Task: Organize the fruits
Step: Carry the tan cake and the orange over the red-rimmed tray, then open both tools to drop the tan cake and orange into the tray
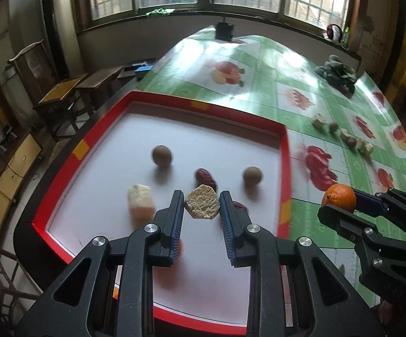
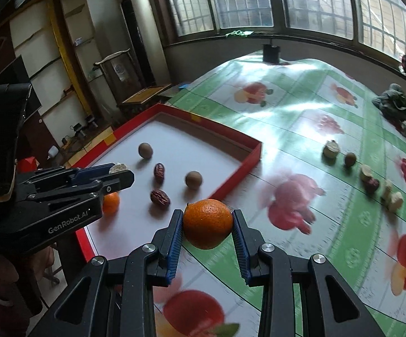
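My left gripper (image 1: 201,196) is shut on a beige hexagonal piece (image 1: 202,205), held over the red tray (image 1: 203,104) with the white floor. In the tray lie two brown round fruits (image 1: 161,156) (image 1: 253,176), a red date (image 1: 205,178) and a pale block (image 1: 141,205). My right gripper (image 2: 207,213) is shut on an orange (image 2: 208,223), above the tablecloth just right of the tray's rim (image 2: 219,129). The right wrist view also shows the left gripper (image 2: 120,172), a second orange (image 2: 110,202) and two dates (image 2: 159,172) (image 2: 160,197) in the tray.
A row of several small fruit pieces (image 2: 368,179) lies on the green fruit-print tablecloth (image 2: 287,112) to the right of the tray. A dark cloth heap (image 2: 398,108) sits at the far right and a black box (image 2: 271,52) at the far end. Wooden chairs (image 1: 62,92) stand left of the table.
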The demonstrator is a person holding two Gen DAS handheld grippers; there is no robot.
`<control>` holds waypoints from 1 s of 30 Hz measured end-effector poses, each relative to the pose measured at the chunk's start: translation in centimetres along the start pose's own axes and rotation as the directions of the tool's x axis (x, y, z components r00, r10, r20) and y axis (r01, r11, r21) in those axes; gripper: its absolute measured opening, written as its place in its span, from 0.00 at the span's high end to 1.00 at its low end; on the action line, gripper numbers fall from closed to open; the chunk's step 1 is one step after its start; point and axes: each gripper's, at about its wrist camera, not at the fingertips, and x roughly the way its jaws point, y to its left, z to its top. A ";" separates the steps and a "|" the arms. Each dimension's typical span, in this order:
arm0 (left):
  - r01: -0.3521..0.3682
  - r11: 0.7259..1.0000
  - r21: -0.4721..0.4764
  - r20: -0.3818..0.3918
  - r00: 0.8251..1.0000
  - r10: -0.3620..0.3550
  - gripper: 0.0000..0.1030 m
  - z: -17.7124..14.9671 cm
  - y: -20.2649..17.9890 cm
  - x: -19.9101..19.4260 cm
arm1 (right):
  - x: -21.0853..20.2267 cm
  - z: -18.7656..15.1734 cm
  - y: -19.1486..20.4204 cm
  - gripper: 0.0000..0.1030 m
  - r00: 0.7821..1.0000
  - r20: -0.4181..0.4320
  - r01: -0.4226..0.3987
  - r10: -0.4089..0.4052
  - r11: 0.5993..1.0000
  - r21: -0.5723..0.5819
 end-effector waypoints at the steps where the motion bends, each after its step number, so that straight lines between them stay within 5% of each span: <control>1: -0.004 1.000 -0.004 0.001 1.000 0.004 0.76 0.0 0.3 0.0 | 0.3 0.2 0.3 0.68 1.000 -0.004 -0.005 0.005 1.000 -0.006; 19: -0.026 0.998 -0.065 -0.018 1.000 0.025 0.76 0.7 3.1 2.3 | 5.0 2.6 3.9 0.68 0.997 -0.067 -0.055 0.048 0.993 -0.101; 30: -0.004 0.999 -0.048 -0.045 0.999 0.002 0.76 1.1 2.2 3.9 | 9.8 7.6 2.0 0.68 0.997 -0.074 -0.027 0.019 0.995 -0.096</control>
